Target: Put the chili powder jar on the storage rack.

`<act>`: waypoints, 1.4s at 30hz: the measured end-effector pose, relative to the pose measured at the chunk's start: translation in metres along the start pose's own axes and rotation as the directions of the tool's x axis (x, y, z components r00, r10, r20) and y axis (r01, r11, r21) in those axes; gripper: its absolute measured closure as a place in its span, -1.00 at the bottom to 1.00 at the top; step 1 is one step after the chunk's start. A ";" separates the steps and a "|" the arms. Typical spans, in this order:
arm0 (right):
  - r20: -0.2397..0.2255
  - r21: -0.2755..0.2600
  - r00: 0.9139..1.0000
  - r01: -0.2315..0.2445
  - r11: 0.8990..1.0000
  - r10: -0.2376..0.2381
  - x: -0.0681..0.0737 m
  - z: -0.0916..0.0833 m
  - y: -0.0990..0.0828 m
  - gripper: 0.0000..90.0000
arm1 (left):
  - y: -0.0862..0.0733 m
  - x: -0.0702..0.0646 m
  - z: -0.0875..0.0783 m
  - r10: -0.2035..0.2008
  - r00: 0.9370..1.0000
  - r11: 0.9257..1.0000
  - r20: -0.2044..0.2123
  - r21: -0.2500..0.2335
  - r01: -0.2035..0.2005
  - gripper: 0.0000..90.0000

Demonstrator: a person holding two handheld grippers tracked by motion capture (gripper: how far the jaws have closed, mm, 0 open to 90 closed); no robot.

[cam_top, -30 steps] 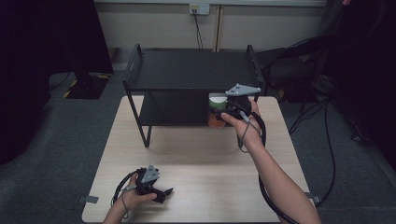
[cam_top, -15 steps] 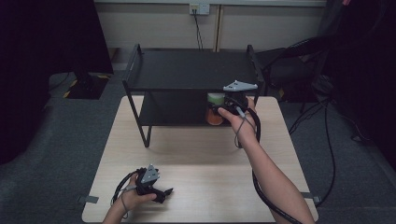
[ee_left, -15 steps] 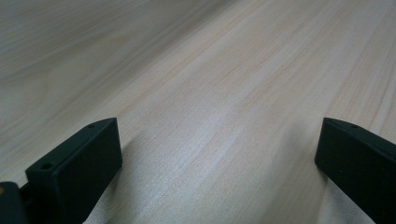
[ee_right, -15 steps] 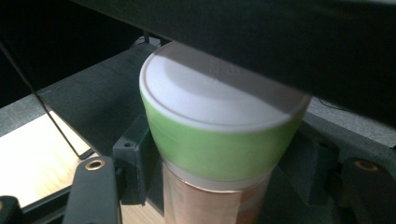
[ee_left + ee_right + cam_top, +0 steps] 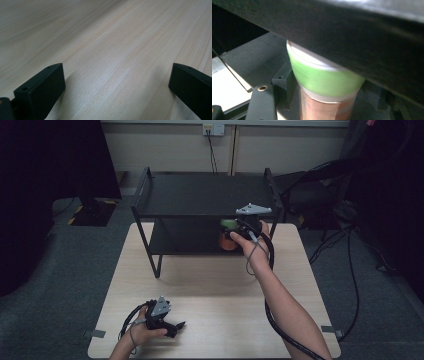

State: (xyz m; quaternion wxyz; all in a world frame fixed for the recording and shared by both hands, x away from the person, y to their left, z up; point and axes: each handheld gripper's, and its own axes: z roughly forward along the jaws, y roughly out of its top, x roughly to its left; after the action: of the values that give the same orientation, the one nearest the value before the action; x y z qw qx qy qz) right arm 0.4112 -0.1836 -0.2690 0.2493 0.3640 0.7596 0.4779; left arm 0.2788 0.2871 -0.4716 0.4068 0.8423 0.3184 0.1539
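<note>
My right gripper (image 5: 234, 233) is closed on a cup (image 5: 228, 234) with a green lid and an orange-brown body, and I hold it at the front edge of the black shelf rack (image 5: 205, 195), just under the top shelf and over the lower one. In the right gripper view the cup (image 5: 324, 82) stands upright and close to the camera, its green lid (image 5: 322, 75) nearly touching the underside of the top shelf (image 5: 352, 30); whether it actually touches I cannot tell. One black jaw rises at the lower left against the cup's side, and the dark lower shelf (image 5: 254, 57) lies behind it. Whether the cup's base rests on that lower shelf is hidden from me.

My left gripper (image 5: 170, 324) lies low on the pale wooden counter (image 5: 215, 285) near its front left corner, well apart from the rack. Its jaws stand wide open in the left gripper view, with bare wood grain (image 5: 117, 62) between them and nothing held.
</note>
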 end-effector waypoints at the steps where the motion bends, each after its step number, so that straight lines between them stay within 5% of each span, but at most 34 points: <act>1: 0.001 -0.002 1.000 -0.001 1.000 0.001 0.000 0.000 -0.001 -0.24 | 0.000 0.000 0.000 0.001 1.000 1.000 0.000 -0.001 -0.001 -1.00; 20: -0.011 0.019 1.000 -0.020 1.000 0.021 -0.004 -0.002 0.004 -0.31 | 0.000 0.000 0.000 0.001 1.000 1.000 0.000 -0.001 -0.001 -1.00; 27: -0.020 0.024 0.999 -0.040 0.999 0.040 -0.007 -0.003 0.003 -0.47 | 0.000 0.000 0.000 0.000 1.000 1.000 0.000 -0.002 0.000 -1.00; 31: -0.030 0.006 0.997 -0.066 0.998 0.066 -0.008 -0.005 -0.003 -0.97 | 0.000 0.000 0.000 0.002 1.000 1.000 0.000 0.000 -0.002 -1.00; 42: -0.110 -0.019 0.994 -0.031 0.999 0.029 -0.016 -0.030 -0.022 -1.00 | 0.000 0.000 0.000 0.000 1.000 1.000 0.001 0.000 0.000 -1.00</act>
State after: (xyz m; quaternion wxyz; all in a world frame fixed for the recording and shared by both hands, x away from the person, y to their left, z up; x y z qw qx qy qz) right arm 0.3919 -0.2189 -0.2756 0.2038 0.3461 0.7616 0.5086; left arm 0.2788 0.2874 -0.4717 0.4070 0.8424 0.3180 0.1535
